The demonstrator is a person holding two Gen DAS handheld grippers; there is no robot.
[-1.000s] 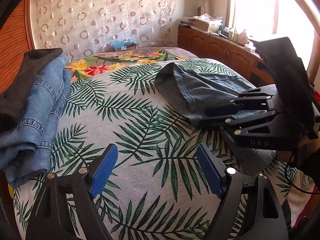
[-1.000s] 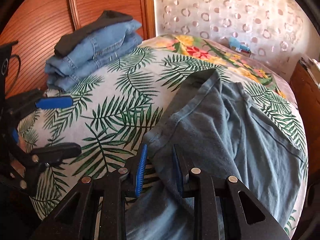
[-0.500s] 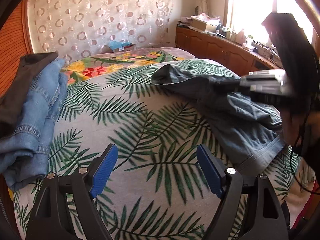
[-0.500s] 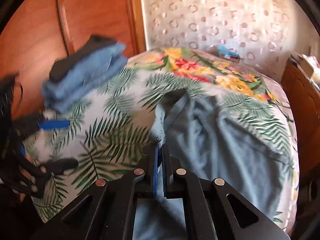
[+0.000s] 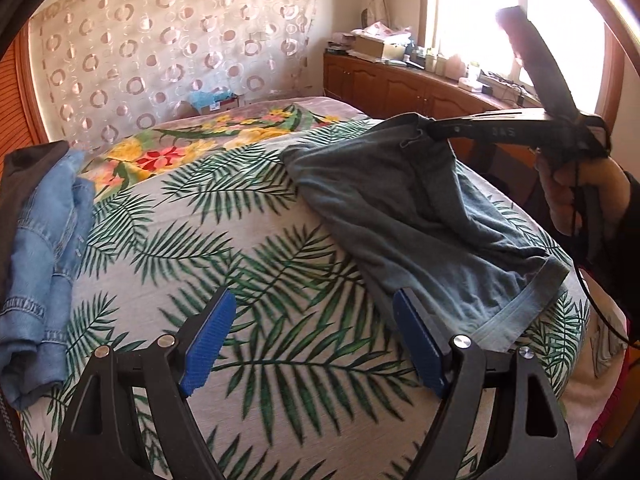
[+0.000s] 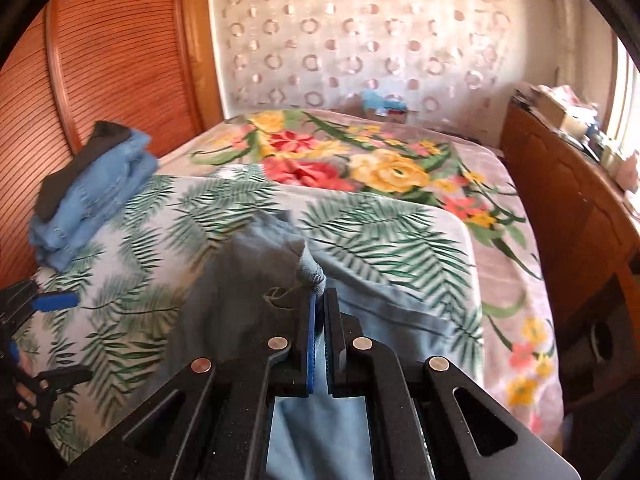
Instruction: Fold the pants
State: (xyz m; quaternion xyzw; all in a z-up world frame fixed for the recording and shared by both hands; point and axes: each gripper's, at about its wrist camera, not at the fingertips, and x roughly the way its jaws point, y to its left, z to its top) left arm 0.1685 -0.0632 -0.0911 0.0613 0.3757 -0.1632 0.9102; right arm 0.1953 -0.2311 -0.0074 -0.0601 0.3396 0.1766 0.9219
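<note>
R hand-held gripper [image 6: 319, 308] clamped on pants [image 6: 248, 304]; edge lifted.

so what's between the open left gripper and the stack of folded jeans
Only bare palm-print bedspread separates the left gripper from the folded jeans, seen from the left wrist.

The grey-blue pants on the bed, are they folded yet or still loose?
Still loose. The grey-blue pants lie rumpled on the palm-leaf bedspread, one edge pinched and lifted by the right gripper.
</note>
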